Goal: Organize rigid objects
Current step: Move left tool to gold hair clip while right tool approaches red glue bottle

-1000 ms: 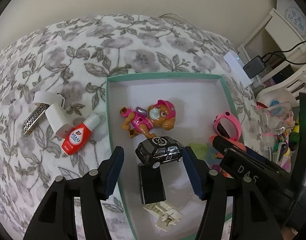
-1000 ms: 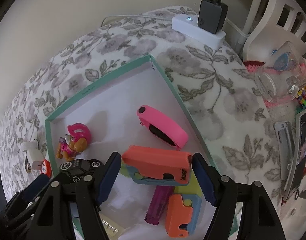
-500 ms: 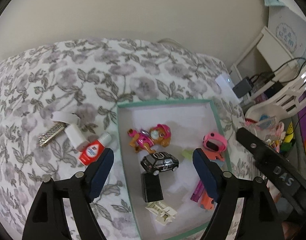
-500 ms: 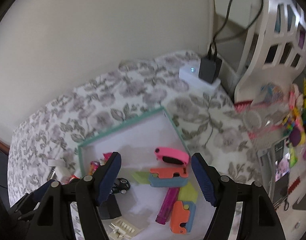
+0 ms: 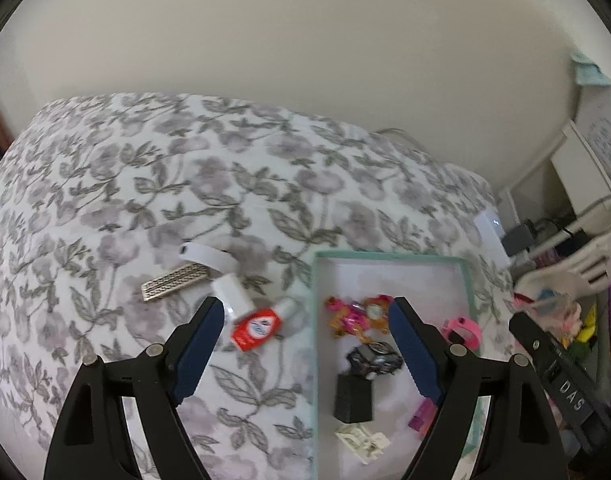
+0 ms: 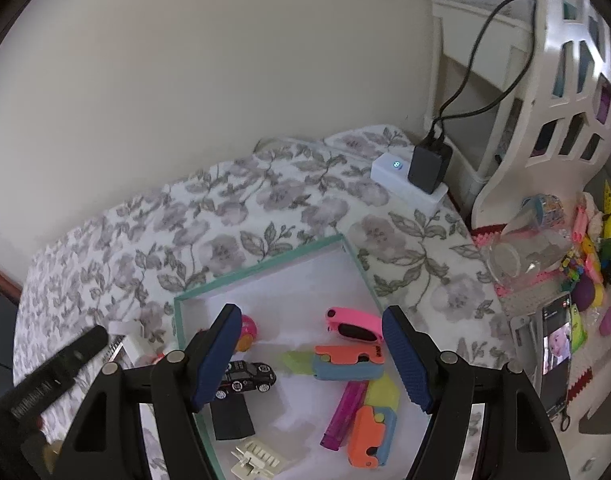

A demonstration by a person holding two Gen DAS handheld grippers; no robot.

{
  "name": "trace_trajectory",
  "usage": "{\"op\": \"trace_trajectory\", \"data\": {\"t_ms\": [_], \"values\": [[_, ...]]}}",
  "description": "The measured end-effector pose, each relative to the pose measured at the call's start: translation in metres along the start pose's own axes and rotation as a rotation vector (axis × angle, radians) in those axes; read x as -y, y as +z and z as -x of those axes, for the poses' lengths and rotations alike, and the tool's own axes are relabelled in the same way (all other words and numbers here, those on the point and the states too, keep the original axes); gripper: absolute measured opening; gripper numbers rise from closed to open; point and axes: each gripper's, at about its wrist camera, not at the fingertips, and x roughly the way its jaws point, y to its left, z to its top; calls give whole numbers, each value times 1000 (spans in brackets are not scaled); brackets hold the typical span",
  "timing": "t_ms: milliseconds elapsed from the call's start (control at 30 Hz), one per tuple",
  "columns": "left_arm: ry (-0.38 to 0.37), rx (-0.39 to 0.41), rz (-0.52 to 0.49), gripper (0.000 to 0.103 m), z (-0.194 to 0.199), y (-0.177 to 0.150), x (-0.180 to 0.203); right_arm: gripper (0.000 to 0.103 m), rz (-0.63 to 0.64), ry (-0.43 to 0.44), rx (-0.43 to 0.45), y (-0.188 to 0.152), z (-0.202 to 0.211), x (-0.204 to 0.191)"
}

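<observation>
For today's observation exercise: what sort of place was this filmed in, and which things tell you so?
Probably a child's bedroom or playroom at home: a floral cloth covers the surface, a teal-rimmed tray holds a toy car, and more toys clutter the side.

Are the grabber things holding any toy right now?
No. The left gripper and the right gripper both have their jaws wide open with nothing between them, above the teal-rimmed box.

Toys in teal tray [image 5: 314,320]; red bottle [image 5: 261,323], white box [image 5: 233,295] outside, left.
</observation>
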Motion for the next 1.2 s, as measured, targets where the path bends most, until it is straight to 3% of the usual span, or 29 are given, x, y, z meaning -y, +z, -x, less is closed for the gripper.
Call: {"op": "trace_trajectory", "data": {"t_ms": [167, 233, 267, 467, 700, 800, 1200], "values": [[37, -15, 59, 86, -7, 3, -27, 76, 35, -8, -33, -7, -14, -17], [41, -27, 94, 99, -11, 5, -40, 76, 63, -5, -44, -10, -20, -30], [45, -28, 118, 100, -12, 6, -49, 78, 75, 0, -48, -11, -22, -34], [83, -24, 243, 100, -13, 8, -99, 86, 147, 33, -64, -21, -31, -70], [111, -37, 398, 101, -19, 3, -163, 87, 218, 58, -81, -32, -41, -103], [138, -46, 438, 101, -21, 1, -182, 97, 229, 73, -91, -36, -46, -113], [229, -48, 444, 101, -15, -6, -217, 100, 323, 120, -118, -56, -56, -164]]}}
